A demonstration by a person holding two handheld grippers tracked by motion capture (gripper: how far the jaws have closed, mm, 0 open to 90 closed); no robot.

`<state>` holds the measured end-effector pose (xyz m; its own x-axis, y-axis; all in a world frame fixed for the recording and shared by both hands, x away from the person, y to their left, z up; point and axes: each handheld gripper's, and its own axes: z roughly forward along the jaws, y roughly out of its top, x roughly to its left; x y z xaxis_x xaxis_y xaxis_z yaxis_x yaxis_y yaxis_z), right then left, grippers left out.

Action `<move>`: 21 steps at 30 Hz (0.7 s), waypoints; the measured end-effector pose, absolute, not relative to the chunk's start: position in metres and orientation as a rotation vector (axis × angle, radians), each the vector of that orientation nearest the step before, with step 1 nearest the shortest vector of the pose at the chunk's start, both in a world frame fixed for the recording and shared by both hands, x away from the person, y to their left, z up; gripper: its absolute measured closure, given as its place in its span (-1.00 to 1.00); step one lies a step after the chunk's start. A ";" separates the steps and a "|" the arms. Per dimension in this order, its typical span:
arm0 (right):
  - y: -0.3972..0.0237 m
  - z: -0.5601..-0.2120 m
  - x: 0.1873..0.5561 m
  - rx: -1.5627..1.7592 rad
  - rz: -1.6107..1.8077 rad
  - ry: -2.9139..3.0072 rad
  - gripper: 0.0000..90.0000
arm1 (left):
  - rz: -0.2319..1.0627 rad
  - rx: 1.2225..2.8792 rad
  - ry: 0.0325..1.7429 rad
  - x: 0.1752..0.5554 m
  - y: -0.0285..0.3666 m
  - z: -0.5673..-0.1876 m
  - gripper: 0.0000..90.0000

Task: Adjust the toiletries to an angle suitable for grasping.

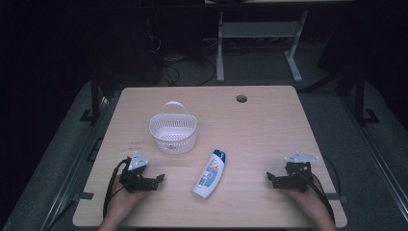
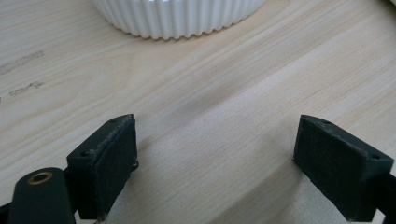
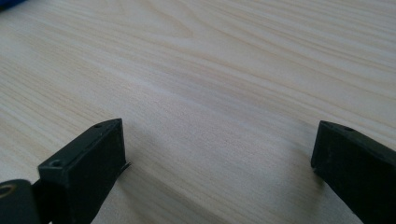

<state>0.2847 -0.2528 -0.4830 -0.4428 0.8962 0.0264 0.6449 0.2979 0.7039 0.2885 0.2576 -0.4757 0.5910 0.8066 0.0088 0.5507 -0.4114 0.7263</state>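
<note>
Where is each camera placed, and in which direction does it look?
High view: above the person's side, looking forward and down at table, basket, bottle, both hands.
Left gripper view: on left gripper, open jaws facing the basket, shared with high view.
Right gripper view: on right gripper, open jaws over bare wood.

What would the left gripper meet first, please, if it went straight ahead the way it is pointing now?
Probably the white basket. In the left gripper view, bare table lies ahead of the left gripper, whose fingers are open and empty, and the basket's ribbed wall stands just left of centre beyond it. Depth is hard to judge.
</note>
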 end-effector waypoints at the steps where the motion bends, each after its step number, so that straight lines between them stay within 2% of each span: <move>1: -0.253 -0.483 0.285 1.383 0.927 2.199 -0.94 | 0.472 2.123 1.071 0.289 0.258 -0.476 -0.71; 11: -0.253 -0.483 0.285 1.380 0.928 2.202 -0.95 | 0.451 2.164 1.050 0.289 0.257 -0.472 -0.65; 13: -0.253 -0.483 0.285 1.377 0.929 2.204 -0.94 | 0.454 2.171 1.035 0.288 0.257 -0.470 -0.48; 16: -0.253 -0.483 0.285 1.376 0.929 2.204 -0.94 | 0.434 2.176 1.035 0.288 0.258 -0.466 -0.38; 17: -0.253 -0.483 0.285 1.376 0.929 2.204 -0.94 | 0.422 2.171 1.026 0.287 0.258 -0.464 -0.14; 18: -0.253 -0.483 0.285 1.376 0.929 2.204 -0.94 | 0.417 2.172 1.027 0.286 0.258 -0.462 -0.14; 21: -0.253 -0.483 0.285 1.375 0.929 2.204 -0.94 | 0.397 2.195 0.996 0.286 0.255 -0.458 0.18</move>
